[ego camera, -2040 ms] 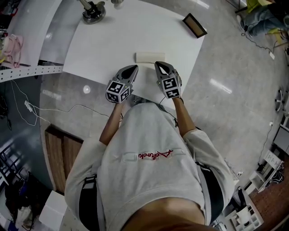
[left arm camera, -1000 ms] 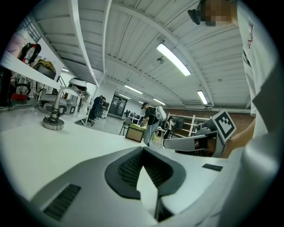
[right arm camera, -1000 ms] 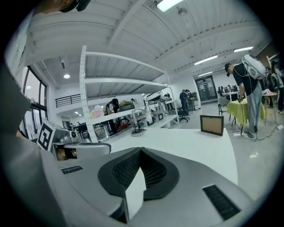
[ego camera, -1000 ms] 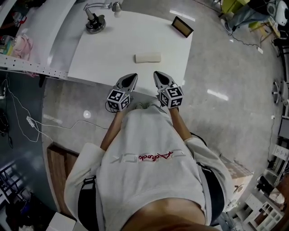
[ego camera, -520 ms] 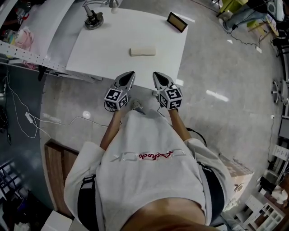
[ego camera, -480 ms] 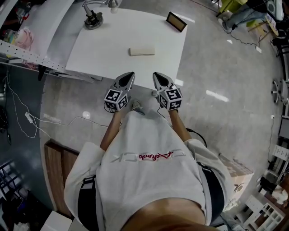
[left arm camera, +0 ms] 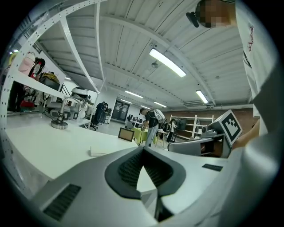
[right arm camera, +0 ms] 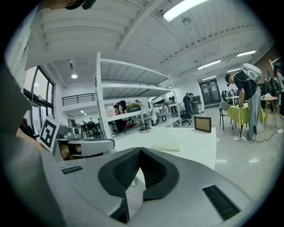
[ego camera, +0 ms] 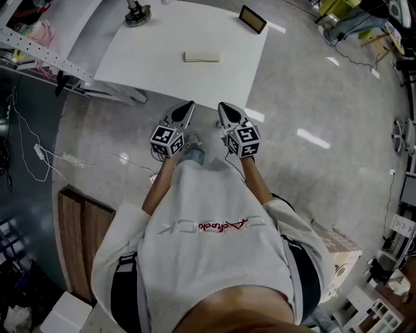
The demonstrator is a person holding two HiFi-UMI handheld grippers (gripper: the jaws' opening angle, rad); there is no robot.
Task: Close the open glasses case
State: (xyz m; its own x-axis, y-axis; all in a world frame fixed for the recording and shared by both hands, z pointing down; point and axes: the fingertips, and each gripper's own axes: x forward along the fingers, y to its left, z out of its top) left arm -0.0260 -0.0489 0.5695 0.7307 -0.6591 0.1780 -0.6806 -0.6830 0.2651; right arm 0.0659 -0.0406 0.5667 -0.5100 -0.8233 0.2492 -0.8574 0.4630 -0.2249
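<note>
The white table point(ego camera: 162, 45) lies ahead of both sets of jaws, its near edge just beyond their tips. The left gripper point(ego camera: 188, 106) and right gripper point(ego camera: 221, 107) hang side by side off the table, above the floor. Each has its jaws pressed together at the tips with nothing between them. The pale case point(ego camera: 201, 56) lies flat on the table, well ahead of the jaws. It shows as a low slab. A dark frame point(ego camera: 252, 19) stands farther off, ahead and to the right.
</note>
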